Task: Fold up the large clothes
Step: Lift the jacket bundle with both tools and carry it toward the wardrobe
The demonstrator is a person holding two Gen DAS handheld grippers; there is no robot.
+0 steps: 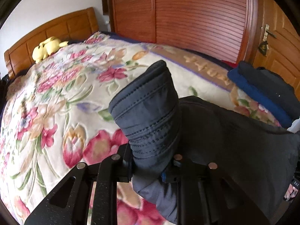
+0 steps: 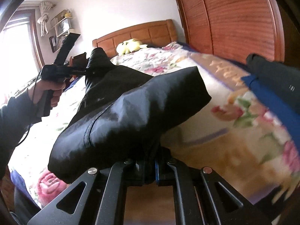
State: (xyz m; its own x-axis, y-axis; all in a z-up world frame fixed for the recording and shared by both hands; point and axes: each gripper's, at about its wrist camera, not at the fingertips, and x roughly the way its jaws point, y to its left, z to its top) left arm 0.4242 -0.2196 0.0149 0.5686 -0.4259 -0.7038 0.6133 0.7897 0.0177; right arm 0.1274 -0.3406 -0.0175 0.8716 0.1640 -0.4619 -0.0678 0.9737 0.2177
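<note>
Left tool [image 1: 150, 166] clamps the stitched cuff [image 1: 148, 112] of the dark jacket [image 2: 120, 105], right tool [image 2: 150, 166] pinches its hem, both lifted over the floral bed [image 1: 56, 93], fold barely begun, folded clothes [image 1: 262, 86] already stacked right.

Black hand-held gripper [image 2: 150, 166] — silver screws; dark sleeve [image 2: 13, 116].

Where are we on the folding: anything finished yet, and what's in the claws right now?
Done: a folded stack of dark and blue clothes sits at the bed's edge. In hand: the left claw and right claw each pinch part of the dark jacket, lifted off the floral blanket. Left: it hangs bunched, no fold laid yet.
</note>
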